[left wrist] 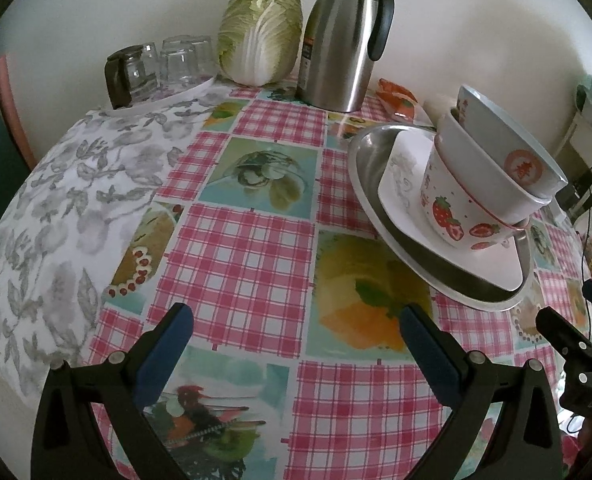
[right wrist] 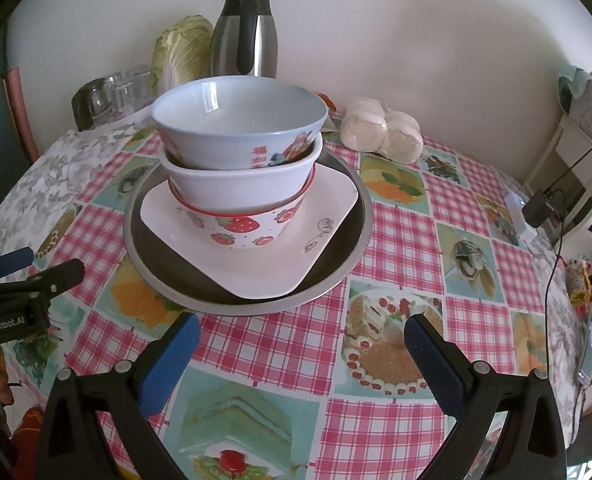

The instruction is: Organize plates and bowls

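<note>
Right wrist view: 3 nested bowls [right wrist: 240, 168] sit on a white square plate [right wrist: 264, 256], which lies in a round steel plate [right wrist: 347, 264] on the checked tablecloth [right wrist: 395, 420]. Right gripper [right wrist: 301, 364] hangs spread wide and empty just before the stack. Left gripper [left wrist: 296, 354], also spread and empty, is over bare cloth left of it.

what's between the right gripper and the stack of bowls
Nothing visible. The right gripper is open, and only bare checked tablecloth lies between its fingers and the metal tray holding the square plate and the stack of bowls. The left gripper sits off to the side.
</note>
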Demonstrator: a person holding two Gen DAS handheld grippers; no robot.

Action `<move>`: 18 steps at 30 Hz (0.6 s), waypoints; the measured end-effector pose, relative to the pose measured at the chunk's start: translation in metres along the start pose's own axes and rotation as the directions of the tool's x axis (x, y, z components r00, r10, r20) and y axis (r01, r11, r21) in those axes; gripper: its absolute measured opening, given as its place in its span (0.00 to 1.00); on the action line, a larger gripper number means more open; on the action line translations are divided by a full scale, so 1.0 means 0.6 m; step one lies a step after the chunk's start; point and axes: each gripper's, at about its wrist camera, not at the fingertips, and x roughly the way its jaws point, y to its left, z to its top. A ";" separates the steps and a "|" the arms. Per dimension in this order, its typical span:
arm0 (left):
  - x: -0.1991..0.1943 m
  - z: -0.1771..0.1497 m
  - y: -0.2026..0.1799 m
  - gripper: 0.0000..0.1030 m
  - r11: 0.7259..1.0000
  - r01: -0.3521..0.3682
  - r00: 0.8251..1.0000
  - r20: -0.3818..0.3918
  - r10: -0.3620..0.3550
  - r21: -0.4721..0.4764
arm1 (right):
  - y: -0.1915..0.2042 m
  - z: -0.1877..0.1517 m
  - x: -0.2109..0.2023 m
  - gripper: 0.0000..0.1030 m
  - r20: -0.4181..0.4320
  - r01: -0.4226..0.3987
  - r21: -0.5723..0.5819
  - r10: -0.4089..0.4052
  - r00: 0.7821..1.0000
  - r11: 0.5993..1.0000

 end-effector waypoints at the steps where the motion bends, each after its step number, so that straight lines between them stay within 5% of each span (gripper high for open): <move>1: 0.000 0.000 -0.001 1.00 1.000 0.001 1.000 -0.001 -0.001 0.003 | 0.000 0.000 0.001 1.00 -0.001 0.000 -0.001 0.000 1.000 1.000; 18: -0.001 0.000 -0.006 1.00 1.000 0.020 1.000 0.001 -0.020 0.017 | 0.000 0.000 0.003 1.00 -0.001 0.000 -0.001 0.000 1.000 1.000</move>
